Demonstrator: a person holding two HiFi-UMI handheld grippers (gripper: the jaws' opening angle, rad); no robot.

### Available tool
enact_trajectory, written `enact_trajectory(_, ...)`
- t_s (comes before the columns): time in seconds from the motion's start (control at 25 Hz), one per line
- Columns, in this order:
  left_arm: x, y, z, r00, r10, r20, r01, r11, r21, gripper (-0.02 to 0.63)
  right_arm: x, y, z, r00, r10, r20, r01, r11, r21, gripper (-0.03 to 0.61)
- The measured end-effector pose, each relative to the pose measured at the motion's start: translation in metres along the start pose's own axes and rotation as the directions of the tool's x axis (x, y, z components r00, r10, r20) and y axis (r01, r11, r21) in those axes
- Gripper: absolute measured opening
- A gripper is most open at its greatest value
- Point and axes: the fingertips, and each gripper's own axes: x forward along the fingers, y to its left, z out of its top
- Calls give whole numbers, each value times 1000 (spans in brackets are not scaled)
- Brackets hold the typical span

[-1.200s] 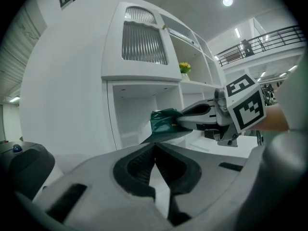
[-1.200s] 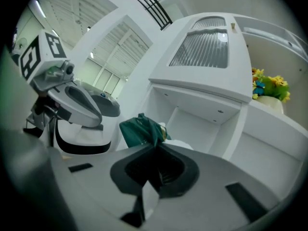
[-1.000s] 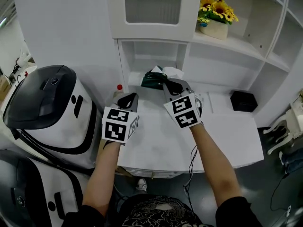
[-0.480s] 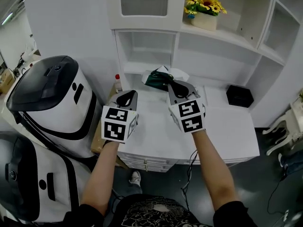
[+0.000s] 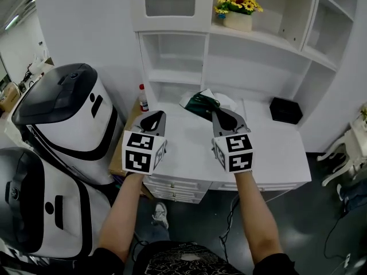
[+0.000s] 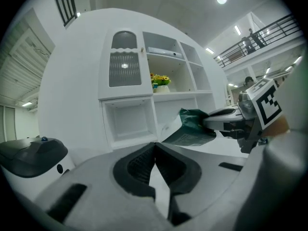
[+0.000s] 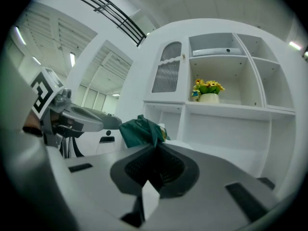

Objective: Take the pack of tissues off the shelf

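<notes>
Gleaming white desk (image 5: 275,153) (shelves (image 5: 258,56) behind)

Open desktop (image 5: 186,153) ahead — black box (image 5: 285,110) (right)

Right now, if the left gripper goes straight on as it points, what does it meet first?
Probably the shelf unit, around the right edge of its low open cubby; the left gripper has only the desk under it before that. The pack of tissues lies right of that line. Depth is unclear.
</notes>
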Motion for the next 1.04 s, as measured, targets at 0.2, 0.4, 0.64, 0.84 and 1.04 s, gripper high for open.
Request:
enact_trajectory(0.2, -21, -8, -2, 1000, 15, -3, -15, 1000, 11, 8, -22, 4, -9, 1000, -5, -12, 6, 999, 37, 8)
enact_trajectory(0.4, -39, -15, -7, 1000, 21, -9, -21, 1000, 12, 8, -36, 12, -8, 1000, -3, 1, 3, 998, 59, 8)
enact_trajectory(0.64, -50, -22, -9, 1000, 25, -13, -24, 1000, 12, 8, -48, 15, -8, 1000, -1, 2, 1, 998, 64, 8)
enact_trajectory(0.84, -57, -25, -9, 1000, 29, -10, -29, 1000, 5, 7, -56, 18, -7, 1000, -1, 5, 0, 998, 65, 8)
enact_trajectory(1.04, -60, -30, -10, 1000, 23, -12, -23, 1000, 5, 8, -63, 18, -9, 1000, -5, 1, 5, 998, 62, 8)
